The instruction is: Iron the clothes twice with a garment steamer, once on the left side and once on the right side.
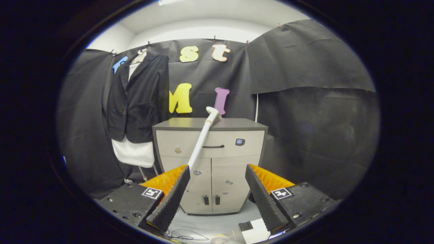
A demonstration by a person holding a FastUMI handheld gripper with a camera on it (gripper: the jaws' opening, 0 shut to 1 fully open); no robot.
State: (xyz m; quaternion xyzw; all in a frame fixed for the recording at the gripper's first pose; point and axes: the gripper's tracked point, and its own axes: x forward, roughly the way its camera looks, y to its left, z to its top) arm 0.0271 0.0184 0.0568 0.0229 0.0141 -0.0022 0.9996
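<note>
Steamer first: the white garment steamer wand (pixel 202 139), a long slim tube with a bent nozzle head, leans up from beside my left finger towards the top of the grey two-door cabinet (pixel 210 162), and its head sits just at the cabinet's top edge. I judge it is propped or resting there, waiting to be picked up, though its lower end is hidden behind the finger, so I cannot tell what carries it.

My hand-held gripper (pixel 217 193) is spread wide, the two black ribbed fingers (pixel 171 200) well apart, with nothing between them but the cabinet doors beyond. The wand touches, or passes just behind, the tip of the left finger; it is not pinched, since the right finger is far from it.

Left of the cabinet, and higher than its top, hangs the dark blazer over a white shirt (pixel 137 101) on a hanger against the booth wall. It hangs free and flat-fronted, which I take to be the reason for it being there: both sides are open to a pass of steam. The white shirt tail drops beside the cabinet's upper left corner.

Below the cabinet, near my right finger, lies a white boxy part (pixel 254 232) with thin cables (pixel 183 234) on the pale floor; possibly the steamer's base, but I cannot be sure.

To my eye neither pass has begun; taking hold of the wand comes first.
</note>
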